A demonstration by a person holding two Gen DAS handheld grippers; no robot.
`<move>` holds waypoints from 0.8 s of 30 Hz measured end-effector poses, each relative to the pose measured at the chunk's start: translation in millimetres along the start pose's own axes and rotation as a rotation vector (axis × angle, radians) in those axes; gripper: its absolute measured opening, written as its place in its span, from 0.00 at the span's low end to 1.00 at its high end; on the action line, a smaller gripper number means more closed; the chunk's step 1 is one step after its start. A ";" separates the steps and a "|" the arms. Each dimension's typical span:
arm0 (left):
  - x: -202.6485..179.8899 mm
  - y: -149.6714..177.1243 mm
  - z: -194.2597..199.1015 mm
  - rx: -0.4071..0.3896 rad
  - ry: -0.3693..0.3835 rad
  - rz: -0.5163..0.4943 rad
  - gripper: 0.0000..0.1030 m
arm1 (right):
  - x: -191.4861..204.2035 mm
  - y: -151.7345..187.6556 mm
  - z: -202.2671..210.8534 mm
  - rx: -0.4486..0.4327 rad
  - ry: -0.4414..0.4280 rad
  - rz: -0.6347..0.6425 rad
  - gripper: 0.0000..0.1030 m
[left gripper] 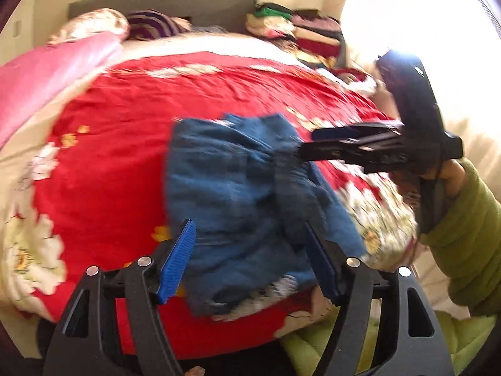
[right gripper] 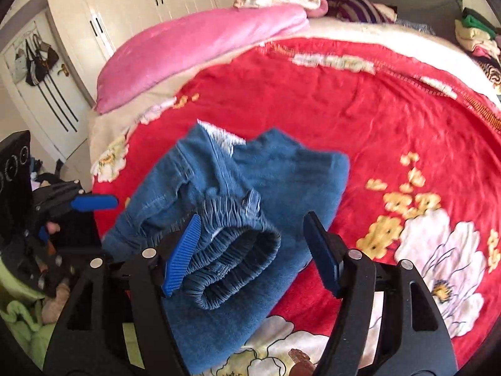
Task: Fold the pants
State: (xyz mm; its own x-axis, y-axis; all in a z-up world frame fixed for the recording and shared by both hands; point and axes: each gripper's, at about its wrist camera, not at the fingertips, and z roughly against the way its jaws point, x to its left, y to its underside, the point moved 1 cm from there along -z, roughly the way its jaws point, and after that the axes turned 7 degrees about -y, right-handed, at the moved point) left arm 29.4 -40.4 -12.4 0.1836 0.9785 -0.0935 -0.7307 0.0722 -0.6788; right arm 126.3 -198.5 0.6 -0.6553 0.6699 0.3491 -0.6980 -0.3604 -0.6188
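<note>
Blue denim pants (left gripper: 238,200) lie bunched and folded over on the red flowered bedspread (left gripper: 125,144). In the right wrist view the pants (right gripper: 281,181) show their elastic waistband (right gripper: 238,250) rolled up at the near side. My left gripper (left gripper: 250,257) is open, its blue-padded fingers either side of the pants' near edge and holding nothing. My right gripper (right gripper: 252,250) is open above the waistband; its left pad looks close to the band. In the left wrist view the right gripper (left gripper: 313,144) reaches over the pants from the right. The left gripper (right gripper: 94,202) also appears at the left of the right wrist view.
A pink quilt (right gripper: 194,47) and pillows (left gripper: 94,25) lie at the head of the bed. Stacked folded clothes (left gripper: 307,34) sit at the far right corner. White wardrobes (right gripper: 131,3) and a door stand left of the bed. A green-sleeved arm (left gripper: 469,244) holds the right gripper.
</note>
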 end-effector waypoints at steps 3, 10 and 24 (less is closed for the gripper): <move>8.8 -2.9 2.5 -0.012 -0.035 0.032 0.52 | 4.7 -14.0 0.9 -0.012 0.007 0.037 0.59; 10.6 2.0 -0.5 0.019 -0.019 0.034 0.25 | 32.1 -56.0 -34.4 0.046 -0.036 0.167 0.44; 9.2 10.3 -23.4 0.083 0.025 0.034 0.25 | 39.9 -71.5 -94.1 0.145 -0.052 0.229 0.04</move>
State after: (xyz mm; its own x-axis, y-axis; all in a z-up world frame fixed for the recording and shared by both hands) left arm 39.0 -35.2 -37.3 0.1735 0.9756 -0.1347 -0.7885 0.0557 -0.6125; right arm 177.2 -85.0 -7.4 -0.8120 0.5275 0.2499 -0.5619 -0.5904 -0.5795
